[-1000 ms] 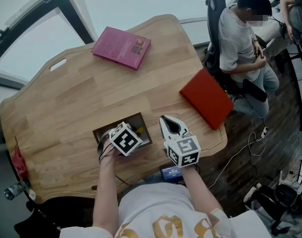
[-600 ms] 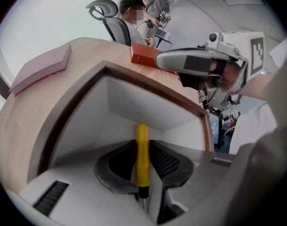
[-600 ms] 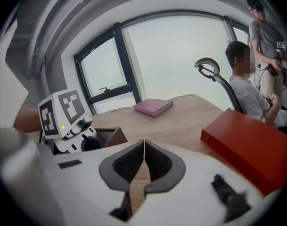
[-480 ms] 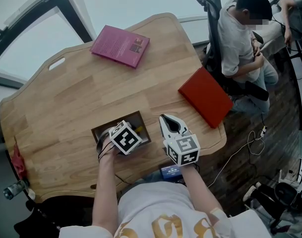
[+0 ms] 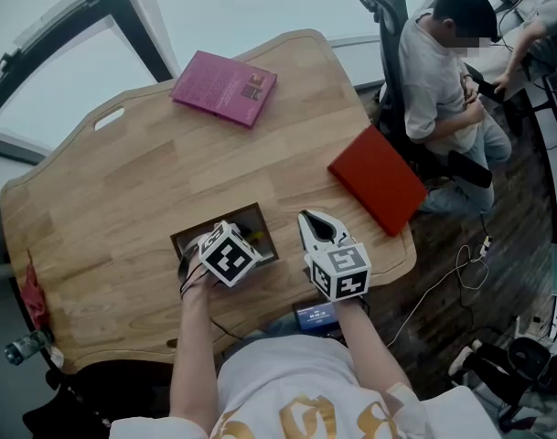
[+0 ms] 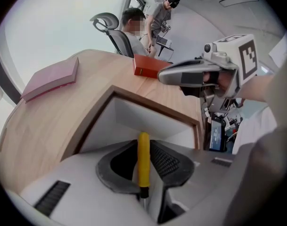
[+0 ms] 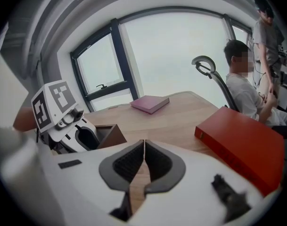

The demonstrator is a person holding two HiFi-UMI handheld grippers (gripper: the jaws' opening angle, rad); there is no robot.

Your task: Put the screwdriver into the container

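A brown-walled, white-lined container sits near the table's front edge. My left gripper hovers over it, shut on the yellow-handled screwdriver, whose handle points into the container's opening. A bit of yellow shows by the box in the head view. My right gripper rests just right of the container, jaws shut together with nothing between them. From the right gripper view the left gripper stands at the container's edge.
A pink book lies at the table's far side and a red book near the right edge. A person sits on a chair beyond the table's right side; another stands behind. Cables trail on the floor.
Almost nothing differs: both grippers hold their places by the container, with only a slight shift of the view.
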